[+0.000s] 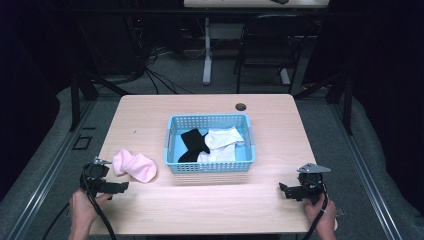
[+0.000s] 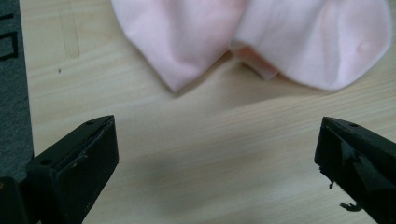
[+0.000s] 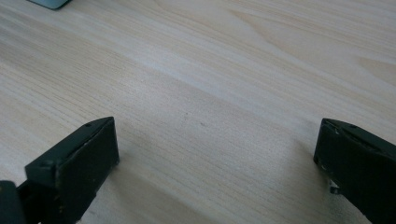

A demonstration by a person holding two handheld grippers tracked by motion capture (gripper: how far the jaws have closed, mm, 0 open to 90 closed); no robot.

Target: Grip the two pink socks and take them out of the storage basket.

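A pink sock (image 1: 134,166) lies crumpled on the wooden table (image 1: 270,125), left of a blue basket (image 1: 210,167). Inside the basket lie a black sock (image 1: 194,144) and a white sock (image 1: 222,142). My left gripper (image 1: 120,187) sits near the front left, just below the pink sock (image 2: 252,42), open with nothing between its jaws. My right gripper (image 1: 284,191) rests low over bare wood at the front right, open and holding nothing. Its own view shows wood grain between the wide-set jaws.
A round cable hole (image 1: 241,106) sits near the table's far edge. Behind the table stand a dark chair (image 1: 272,45) and another desk's leg (image 1: 207,50). Grey floor (image 2: 11,84) borders the table's left edge. A basket corner (image 3: 49,3) peeks in.
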